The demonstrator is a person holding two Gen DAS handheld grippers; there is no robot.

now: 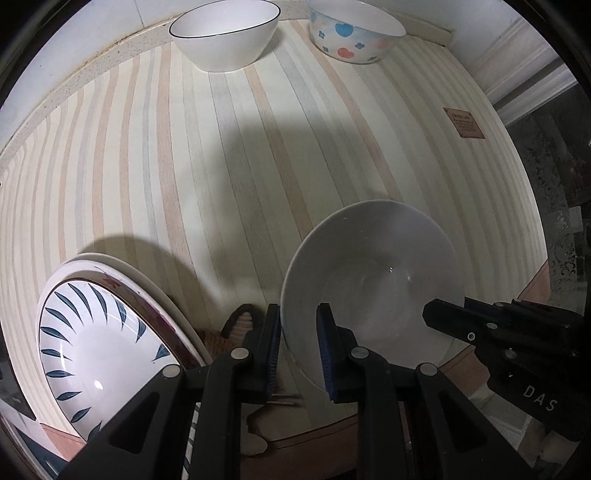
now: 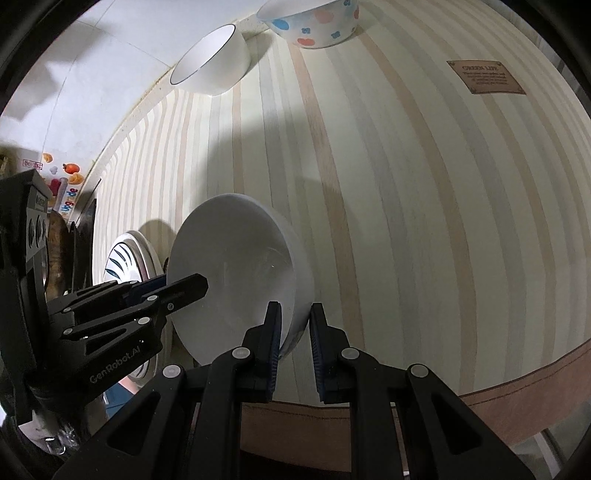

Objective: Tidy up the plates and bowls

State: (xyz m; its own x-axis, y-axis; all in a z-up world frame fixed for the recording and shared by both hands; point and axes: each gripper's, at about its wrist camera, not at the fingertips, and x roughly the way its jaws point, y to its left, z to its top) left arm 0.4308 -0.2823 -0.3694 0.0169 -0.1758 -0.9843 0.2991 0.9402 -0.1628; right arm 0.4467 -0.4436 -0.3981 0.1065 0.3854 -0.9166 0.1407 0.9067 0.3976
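plain white bowl (image 1: 369,288) sat near the front edge of the striped table (image 1: 221,166), both tools on it at once. left tool (image 1: 299,343) had its blue pads straddling the near-left rim, one pad outside the wall, one inside, gap narrow; from its own camera the pads looked close to the wall, but whether they were really pinching could not be told. right tool (image 2: 293,332) straddled the opposite rim the same way, jaws narrow, outer pad looking a hair off the wall, so grip there was also unclear. bowl looked tilted in the right wrist view, but the fisheye made it hard to say whether it was lifted.

handling guess: glazed ceramic, stiff, fairly heavy for a rim pinch, smooth and slippery, chips or breaks if dropped. rim was the only sensible hold, with the wall deep between the pads; two opposed rim grips would stop it swinging.

stack of plates (image 1: 110,332) lay just left of the bowl, blue-leaf plate on top, near but apart. black-rimmed white bowl (image 1: 225,33) and dotted bowl (image 1: 351,33) stood at the far edge, well apart from the tools. likely nest targets, judging by shape. brown label (image 1: 463,123) on the table at right.
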